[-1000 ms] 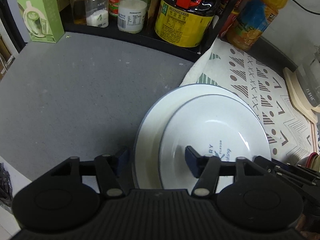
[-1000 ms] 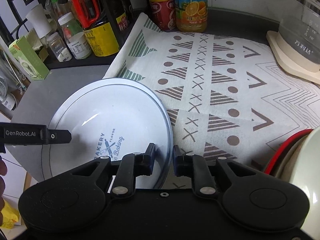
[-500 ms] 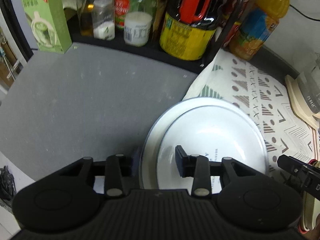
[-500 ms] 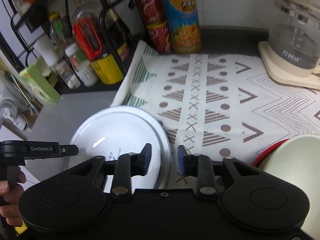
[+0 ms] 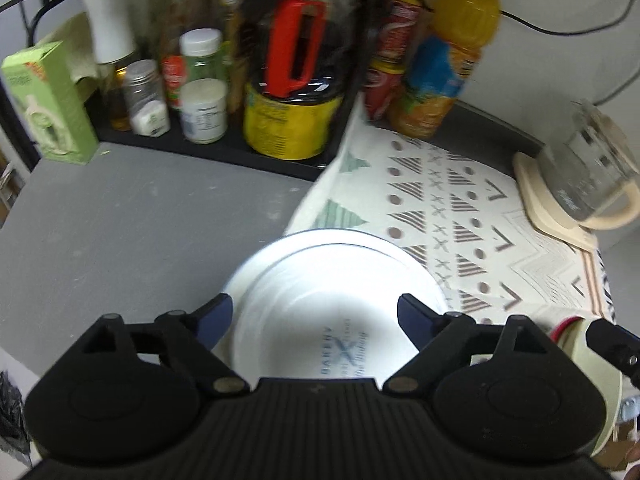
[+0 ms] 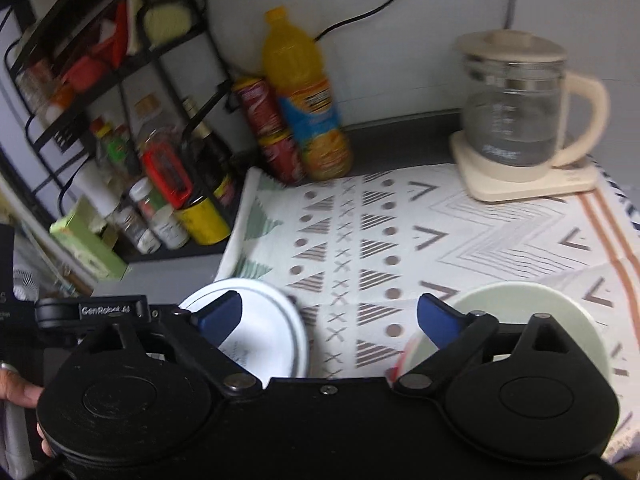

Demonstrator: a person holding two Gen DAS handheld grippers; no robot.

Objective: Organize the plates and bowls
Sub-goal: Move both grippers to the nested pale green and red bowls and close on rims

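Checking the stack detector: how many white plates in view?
2, stacked. The larger plate lies half on the patterned cloth, half on the grey counter; the printed plate sits in it. More could hide underneath.

Two white plates (image 5: pixel 340 276) sit stacked, the smaller on the larger, near left. One pale green bowl (image 6: pixel 528 308) sits near right. One glass kettle (image 6: pixel 516 112) stands far right. One orange juice bottle (image 6: pixel 304 96) and two stacked red cans (image 6: pixel 268 128) stand at the far wall. One patterned cloth (image 6: pixel 460 240) covers the counter. One green carton (image 5: pixel 48 104) stands far left.
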